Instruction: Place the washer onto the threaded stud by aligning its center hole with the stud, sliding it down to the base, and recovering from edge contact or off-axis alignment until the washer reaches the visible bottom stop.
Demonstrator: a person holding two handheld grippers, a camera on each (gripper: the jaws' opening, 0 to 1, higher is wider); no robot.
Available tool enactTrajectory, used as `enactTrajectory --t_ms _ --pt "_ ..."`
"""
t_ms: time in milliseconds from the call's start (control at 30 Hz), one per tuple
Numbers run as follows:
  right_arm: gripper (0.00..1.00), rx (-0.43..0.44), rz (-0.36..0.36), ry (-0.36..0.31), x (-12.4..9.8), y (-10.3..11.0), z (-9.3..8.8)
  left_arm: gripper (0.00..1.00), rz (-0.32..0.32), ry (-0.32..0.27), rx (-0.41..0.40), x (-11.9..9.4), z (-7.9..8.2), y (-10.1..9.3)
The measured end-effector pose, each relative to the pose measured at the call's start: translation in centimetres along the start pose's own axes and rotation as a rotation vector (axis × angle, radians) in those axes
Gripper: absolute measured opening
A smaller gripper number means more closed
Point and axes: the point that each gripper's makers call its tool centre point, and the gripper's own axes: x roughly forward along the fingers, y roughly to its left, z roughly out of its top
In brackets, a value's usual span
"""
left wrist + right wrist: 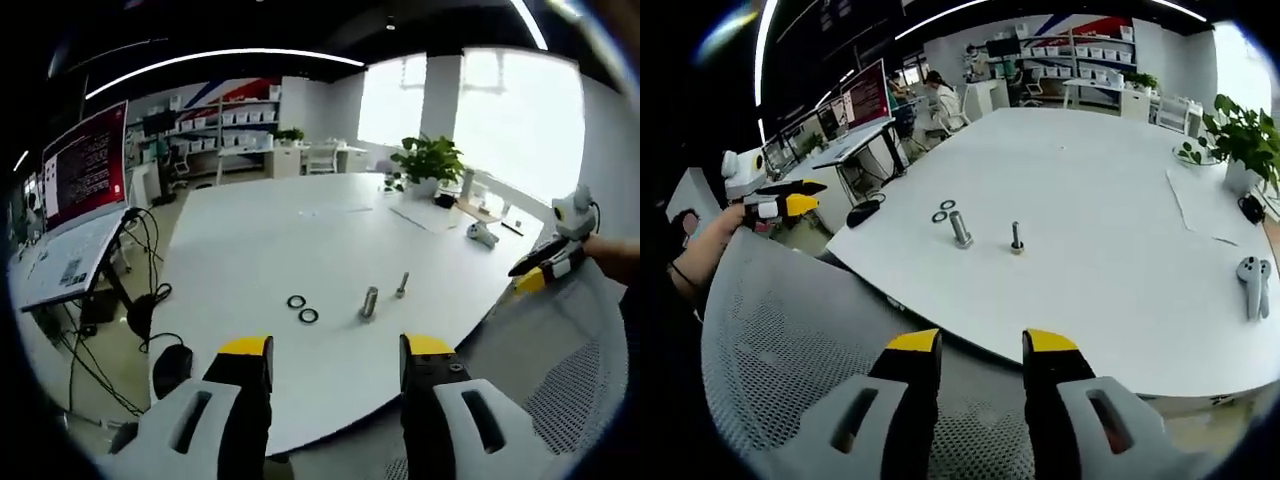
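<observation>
Two dark ring washers (296,301) (308,316) lie flat on the white table (300,230), side by side. Just right of them stand a thick metal stud (369,303) and a thinner threaded stud (402,286), both upright. My left gripper (337,350) hangs open over the table's near edge, short of the washers, nothing between its yellow-tipped jaws. In the right gripper view the washers (943,211), the thick stud (960,229) and the thin stud (1017,237) sit far ahead. My right gripper (981,345) is open and empty, above a mesh chair back.
A grey mesh chair back (790,340) lies between me and the table (1110,180). A white controller (1252,272) and a potted plant (1245,135) sit at the right. A black mouse (865,210) is near the table's left edge. A red-screened monitor (85,165) stands left, cables below.
</observation>
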Motion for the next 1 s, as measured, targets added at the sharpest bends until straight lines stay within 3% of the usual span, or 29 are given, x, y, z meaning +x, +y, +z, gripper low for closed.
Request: enactTrajectory --t_ms 233,500,600,700,800,900,1000 --pt "0.33 -0.002 -0.008 -0.012 0.0 -0.2 0.2 0.57 -0.077 0.121 0.238 2.9 0.6 2.1" --pt "0.32 -0.003 -0.021 -0.006 -0.1 -0.4 0.3 0.60 -0.134 0.250 0.335 7.0 -1.5 3.6" --pt "0.31 0.003 -0.036 -0.002 -0.1 -0.6 0.2 0.60 -0.122 0.301 0.384 9.4 -2.6 5.1" --pt "0.31 0.008 -0.047 -0.007 -0.2 -0.7 0.3 0.58 -0.138 0.289 0.390 11.6 -2.7 5.8" --pt "0.31 0.009 -0.055 0.001 -0.2 -0.9 0.2 0.58 -0.165 0.321 0.380 13.8 -3.4 6.5" --pt "0.31 0.013 -0.058 0.000 -0.2 -1.0 0.2 0.48 -0.227 0.349 0.426 16.0 -3.5 6.5" --pt "0.31 0.031 -0.066 -0.033 -0.4 -1.1 0.6 0.44 -0.250 0.355 0.413 17.9 -3.4 7.1"
